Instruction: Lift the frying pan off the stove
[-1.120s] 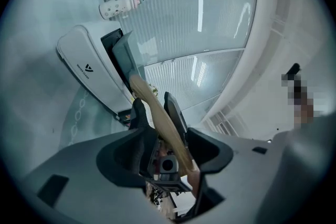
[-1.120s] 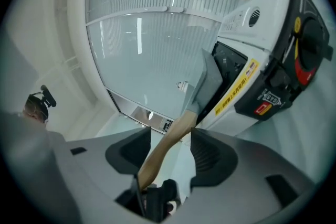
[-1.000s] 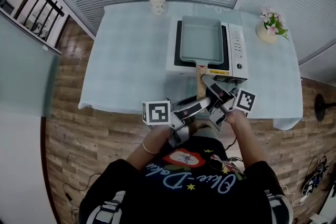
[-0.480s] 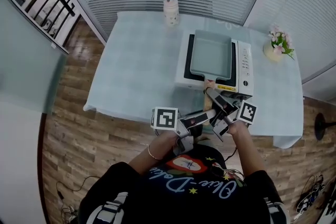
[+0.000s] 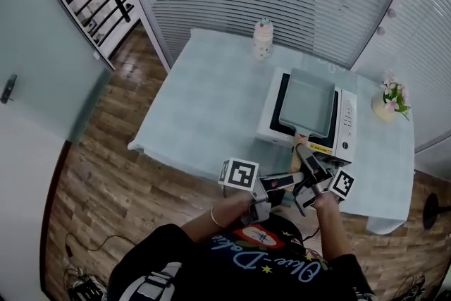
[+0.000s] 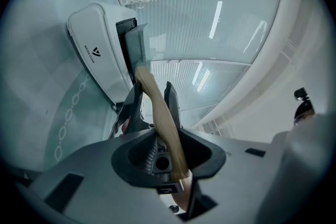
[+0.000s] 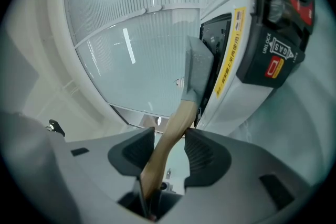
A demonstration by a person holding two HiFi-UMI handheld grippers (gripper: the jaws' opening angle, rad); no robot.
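The frying pan [image 5: 309,106] sits unlifted on the stove [image 5: 344,136]: fingers of the left gripper [image 6: 153,91], just closing, pinch its wooden handle [image 6: 145,77], those of the right gripper [image 7: 170,134], also closing, straddle it with a gap, so the lift remains.

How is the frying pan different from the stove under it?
The frying pan is grey-blue; the stove is white with a black top. The pan has a wooden handle; the stove has none. The pan is smaller than the stove. Both are rectangular.
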